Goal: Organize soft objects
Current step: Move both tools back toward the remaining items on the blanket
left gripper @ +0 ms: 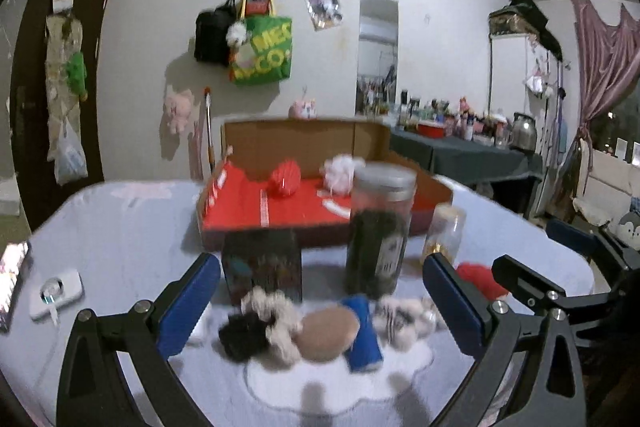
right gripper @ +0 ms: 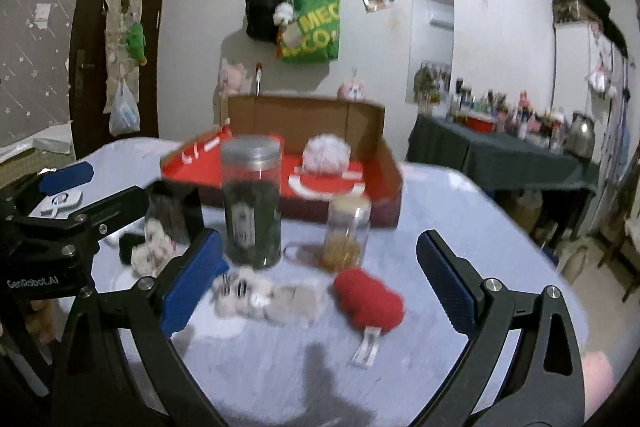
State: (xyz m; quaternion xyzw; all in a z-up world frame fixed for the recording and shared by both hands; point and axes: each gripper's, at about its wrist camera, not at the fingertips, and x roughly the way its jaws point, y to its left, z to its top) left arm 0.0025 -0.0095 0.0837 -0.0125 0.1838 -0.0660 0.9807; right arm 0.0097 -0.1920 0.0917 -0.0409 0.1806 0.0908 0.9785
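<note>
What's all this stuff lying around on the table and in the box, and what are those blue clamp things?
Cardboard box: one, brown with red lining, far side of the table.
Red soft ball: one, inside the box.
White-pink puff: one, inside the box.
Tall jar: one, clear with dark contents and grey lid, before the box.
Small jar: one, clear with golden contents, beside the tall jar.
Dark printed box: one, left of the tall jar.
Scrunchies: several, black, cream and striped, near edge.
Tan round pad: one, among the scrunchies.
Red soft item: one, with tag, near right.
Left gripper: blue fingers open.
Right gripper: blue fingers open.
</note>
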